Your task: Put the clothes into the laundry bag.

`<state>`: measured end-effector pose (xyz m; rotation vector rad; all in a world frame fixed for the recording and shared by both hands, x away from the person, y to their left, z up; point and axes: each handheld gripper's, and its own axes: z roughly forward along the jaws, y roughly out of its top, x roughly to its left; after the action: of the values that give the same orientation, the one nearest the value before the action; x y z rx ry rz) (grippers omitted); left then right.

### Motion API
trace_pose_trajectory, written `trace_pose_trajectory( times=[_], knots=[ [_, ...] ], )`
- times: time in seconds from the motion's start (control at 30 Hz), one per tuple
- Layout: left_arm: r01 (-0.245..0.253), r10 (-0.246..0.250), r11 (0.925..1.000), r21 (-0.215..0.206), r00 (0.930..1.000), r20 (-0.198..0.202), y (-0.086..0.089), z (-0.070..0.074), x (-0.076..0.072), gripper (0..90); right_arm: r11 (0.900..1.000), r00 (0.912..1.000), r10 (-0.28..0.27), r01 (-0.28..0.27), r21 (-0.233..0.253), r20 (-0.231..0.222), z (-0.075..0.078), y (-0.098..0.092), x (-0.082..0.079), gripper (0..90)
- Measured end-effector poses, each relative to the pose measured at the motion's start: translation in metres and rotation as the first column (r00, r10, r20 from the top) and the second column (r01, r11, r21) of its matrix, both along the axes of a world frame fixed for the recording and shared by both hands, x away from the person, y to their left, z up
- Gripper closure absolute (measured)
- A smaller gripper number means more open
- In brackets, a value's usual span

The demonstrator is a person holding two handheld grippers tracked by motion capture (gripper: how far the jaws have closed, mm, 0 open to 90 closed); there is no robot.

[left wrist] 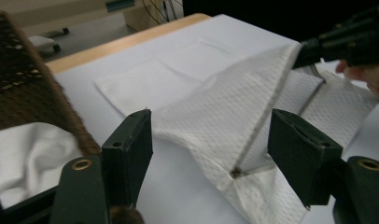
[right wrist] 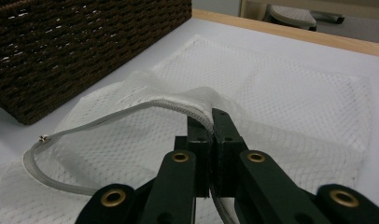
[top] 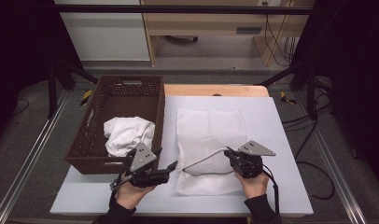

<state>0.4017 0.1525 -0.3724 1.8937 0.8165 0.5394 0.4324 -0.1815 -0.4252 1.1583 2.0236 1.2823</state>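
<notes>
One white mesh laundry bag (top: 210, 135) lies flat on the white desk (top: 281, 140), just right of the wicker basket, and its near end is where the action is: the zipper (top: 204, 163) runs open in a grey curve, and the upper edge of the mouth is lifted clear of the lower layer. Right gripper (top: 230, 156) has that edge, jaws pressed together on the mesh and zipper tape, as the right gripper view (right wrist: 211, 122) shows up close, with the zip arcing away to its small metal end (right wrist: 43, 138) at the left. From the left gripper view the raised flap of the bag (left wrist: 234, 107) slopes up like a tent toward the right gripper (left wrist: 304, 53) at the top right, a hand just behind it. Left gripper (left wrist: 208, 140) is spread wide, jaws well apart and holding nothing, hovering just short of the bag's near left corner; in the high view it (top: 166, 164) sits over the desk between the basket's front corner and the bag. Beside it, the dark brown woven basket (top: 87, 140) stands at the desk's left, touching or nearly touching the bag's left edge, with a crumpled white garment (top: 127, 133) heaped in its near half. Both hands, in dark sleeves, come in from the bottom edge.
</notes>
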Motion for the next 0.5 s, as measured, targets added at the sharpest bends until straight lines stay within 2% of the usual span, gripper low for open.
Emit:
trace_pose_trajectory(
  times=[0.23,0.47,0.5],
  knots=[
    [-0.088,0.089,0.9956,-0.030,0.9951,0.041,0.036,0.021,0.010,25.6,1.000,1.0000,0.001,-0.001,-0.003,-0.004,-0.001,-0.001,0.000,87.5],
    [-0.160,0.166,0.9821,-0.099,0.9849,0.051,0.069,0.032,0.016,25.3,1.000,1.0000,0.004,-0.004,-0.012,-0.007,-0.002,0.000,0.001,87.5],
    [-0.167,0.173,0.9811,-0.098,0.9836,0.052,0.072,0.032,0.017,25.2,1.000,1.0000,0.004,-0.004,-0.012,-0.007,-0.002,0.000,0.001,87.5]
  ],
)
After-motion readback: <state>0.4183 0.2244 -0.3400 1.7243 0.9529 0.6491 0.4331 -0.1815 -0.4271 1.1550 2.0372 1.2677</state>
